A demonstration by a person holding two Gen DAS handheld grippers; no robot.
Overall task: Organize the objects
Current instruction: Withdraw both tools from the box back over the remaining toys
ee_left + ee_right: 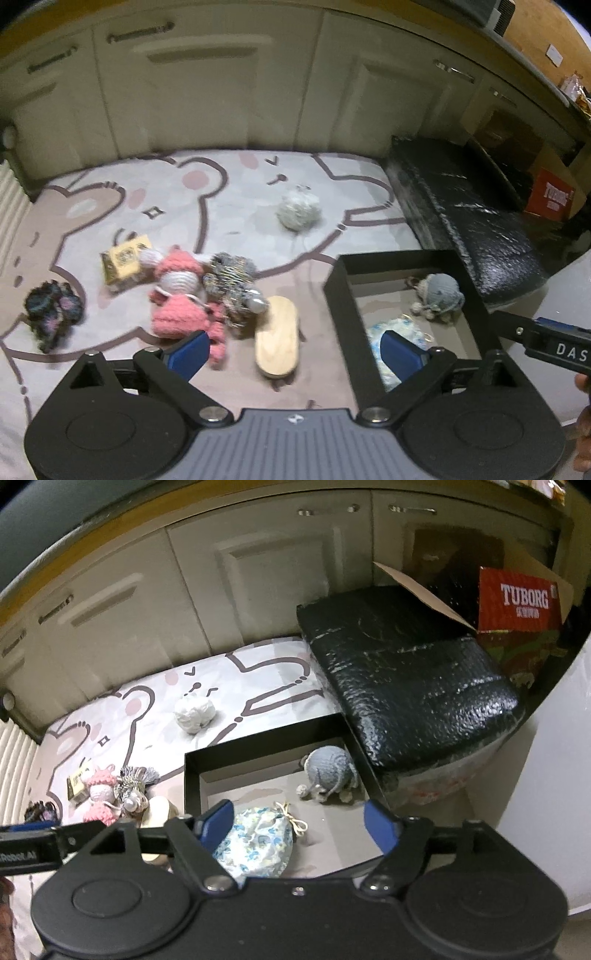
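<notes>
My left gripper (295, 350) stands open above the bear-print mat (240, 192), with nothing between its blue pads. Under and ahead of it lie a wooden oval piece (277, 341), a pink crochet doll (177, 291), a silver tasselled bundle (236, 284), a yellow packet (125, 262), a dark scrunchie (51, 310) and a pale pompom (299, 212). To its right sits a black open box (340, 295). My right gripper (299, 823) is open over that box (258, 753). A blue-patterned pouch (258, 842) lies on the box floor beside the left pad; the right pad is apart from it. A grey crochet toy (330, 771) rests at the box's far side.
A black foam-wrapped block (406, 672) borders the box and mat on the right, with a red Tuborg carton (521, 602) behind it. Cream cabinet doors (258, 583) close off the far side. A ribbed cream surface (18, 768) edges the mat on the left.
</notes>
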